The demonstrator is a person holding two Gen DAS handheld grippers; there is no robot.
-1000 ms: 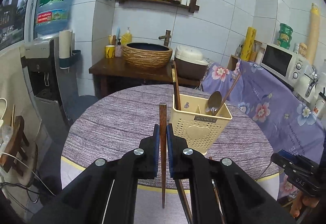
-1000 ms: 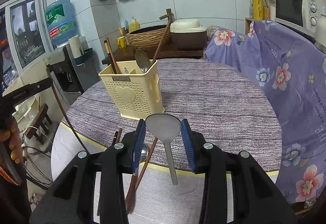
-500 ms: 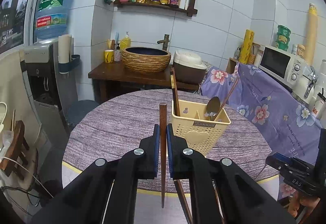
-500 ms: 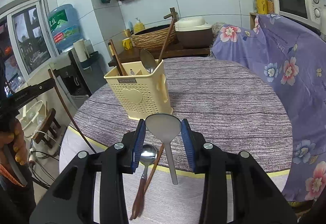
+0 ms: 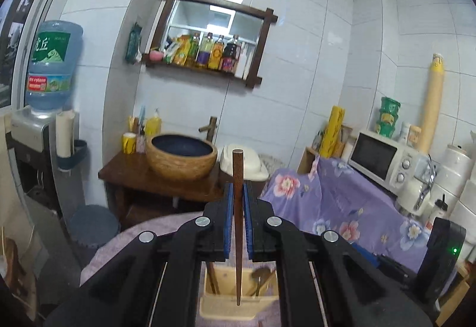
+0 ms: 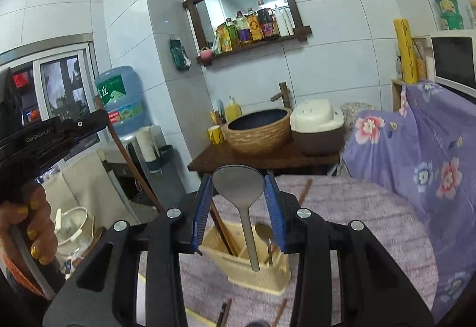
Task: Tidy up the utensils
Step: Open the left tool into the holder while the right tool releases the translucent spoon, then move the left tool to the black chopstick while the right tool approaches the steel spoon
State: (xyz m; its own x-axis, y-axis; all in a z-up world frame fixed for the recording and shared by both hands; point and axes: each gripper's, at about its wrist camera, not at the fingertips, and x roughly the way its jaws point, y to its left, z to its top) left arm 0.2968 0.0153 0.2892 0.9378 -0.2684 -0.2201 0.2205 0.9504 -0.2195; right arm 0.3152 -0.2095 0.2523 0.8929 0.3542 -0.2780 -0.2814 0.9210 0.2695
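Note:
My left gripper (image 5: 237, 193) is shut on a dark wooden chopstick (image 5: 237, 225) that stands upright between its blue pads, tip hanging over the cream utensil caddy (image 5: 229, 306) below. My right gripper (image 6: 239, 190) is shut on a flat metal spoon (image 6: 241, 193), bowl up and handle pointing down above the same cream caddy (image 6: 247, 270). The caddy holds chopsticks (image 6: 223, 231) and a spoon (image 6: 263, 230). In the right wrist view the left gripper (image 6: 98, 115) shows at left, gripped by a hand (image 6: 26, 223).
The caddy stands on a round table with a purple woven cloth (image 6: 357, 223). More utensils (image 6: 223, 312) lie near the table's front edge. Behind are a wooden stand with a basket basin (image 5: 181, 157), a water dispenser (image 5: 50, 65) and a microwave (image 5: 383, 160).
Both grippers have risen well above the table with their utensils still held; the caddy now sits low in both views, under the held chopstick and spoon.

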